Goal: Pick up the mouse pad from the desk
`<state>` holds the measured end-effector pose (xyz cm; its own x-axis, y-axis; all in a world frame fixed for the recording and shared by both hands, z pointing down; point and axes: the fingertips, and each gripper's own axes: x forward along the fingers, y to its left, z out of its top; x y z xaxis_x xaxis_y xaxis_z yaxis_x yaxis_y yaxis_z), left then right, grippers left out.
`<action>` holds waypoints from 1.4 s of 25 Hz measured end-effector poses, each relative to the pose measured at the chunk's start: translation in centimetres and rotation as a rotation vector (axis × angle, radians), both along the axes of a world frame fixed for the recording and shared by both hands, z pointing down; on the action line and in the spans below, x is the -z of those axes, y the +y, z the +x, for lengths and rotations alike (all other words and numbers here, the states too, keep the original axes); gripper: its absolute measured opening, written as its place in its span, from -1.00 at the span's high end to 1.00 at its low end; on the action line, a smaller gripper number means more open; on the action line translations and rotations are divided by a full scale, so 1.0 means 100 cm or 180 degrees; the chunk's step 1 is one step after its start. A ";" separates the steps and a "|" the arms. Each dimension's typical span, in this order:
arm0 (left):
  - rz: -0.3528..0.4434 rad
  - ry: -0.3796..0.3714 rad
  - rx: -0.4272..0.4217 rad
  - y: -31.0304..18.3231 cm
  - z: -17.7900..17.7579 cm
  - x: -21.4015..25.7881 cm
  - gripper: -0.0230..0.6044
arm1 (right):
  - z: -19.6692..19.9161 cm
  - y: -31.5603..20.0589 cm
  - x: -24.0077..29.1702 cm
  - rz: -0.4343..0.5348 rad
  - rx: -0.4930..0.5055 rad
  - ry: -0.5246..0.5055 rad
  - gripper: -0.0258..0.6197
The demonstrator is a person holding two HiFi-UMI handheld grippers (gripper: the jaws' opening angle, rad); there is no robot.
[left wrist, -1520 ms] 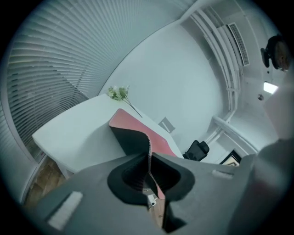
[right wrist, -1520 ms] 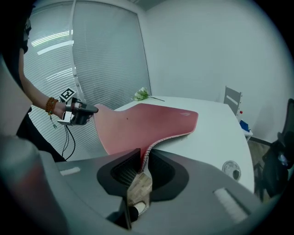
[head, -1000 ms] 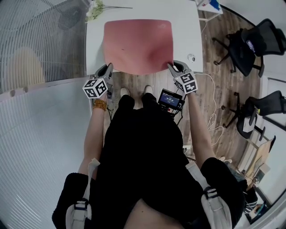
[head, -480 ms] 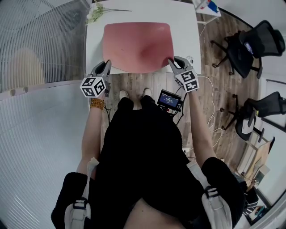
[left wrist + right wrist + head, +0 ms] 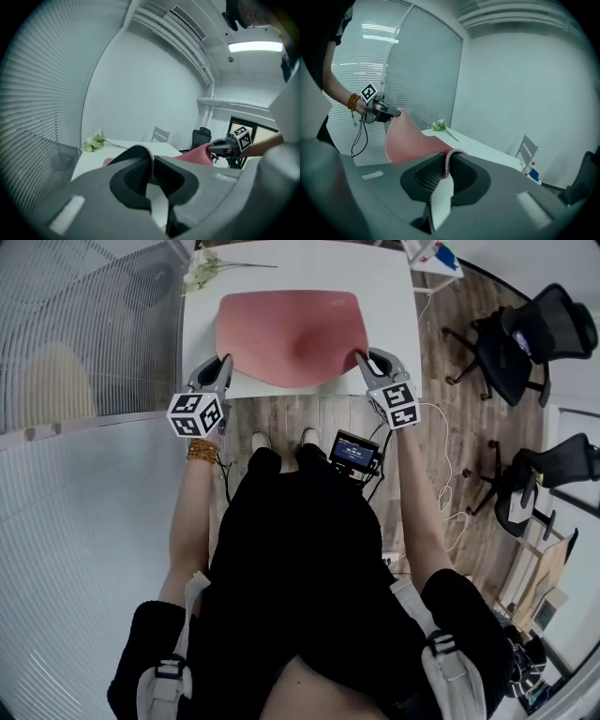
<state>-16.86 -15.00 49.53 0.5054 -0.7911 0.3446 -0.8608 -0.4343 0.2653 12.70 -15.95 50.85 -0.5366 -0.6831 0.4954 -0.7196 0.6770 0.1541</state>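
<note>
A large pink mouse pad (image 5: 286, 334) lies on the white desk (image 5: 386, 296), with its near edge raised and sagging in the middle. My left gripper (image 5: 223, 363) is shut on the pad's near left corner (image 5: 151, 159). My right gripper (image 5: 361, 358) is shut on the near right corner (image 5: 448, 158); its jaws have just been closing tighter with the pad's edge between them. In the left gripper view the pink sheet (image 5: 197, 153) runs across to the right gripper (image 5: 221, 147). In the right gripper view the pad (image 5: 408, 140) curves up to the left gripper (image 5: 387, 113).
A sprig of white flowers (image 5: 202, 262) lies at the desk's far left. A blue and white box (image 5: 437, 251) stands past the far right corner. Black office chairs (image 5: 525, 334) stand on the wood floor at right. A slatted glass partition (image 5: 84, 324) runs along the left.
Both grippers have risen and moved up the picture with the pad's near corners. The pad's near edge has lifted off the desk.
</note>
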 end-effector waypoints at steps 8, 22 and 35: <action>0.0184 -0.0181 -0.0035 -0.021 0.005 0.027 0.87 | -0.010 -0.017 0.031 0.0203 0.0029 0.0037 0.76; 0.0557 -0.0350 -0.0047 -0.063 0.008 0.075 0.87 | -0.017 -0.049 0.073 0.0506 0.0043 0.0064 0.77; 0.0846 -0.0375 -0.0015 -0.083 0.007 0.119 0.86 | -0.016 -0.064 0.122 0.0816 0.0027 0.0059 0.77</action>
<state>-16.16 -23.30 37.61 0.4782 -0.8592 0.1820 -0.8767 -0.4794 0.0401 11.05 -22.39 38.63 -0.5352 -0.7833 0.3163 -0.7096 0.6200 0.3347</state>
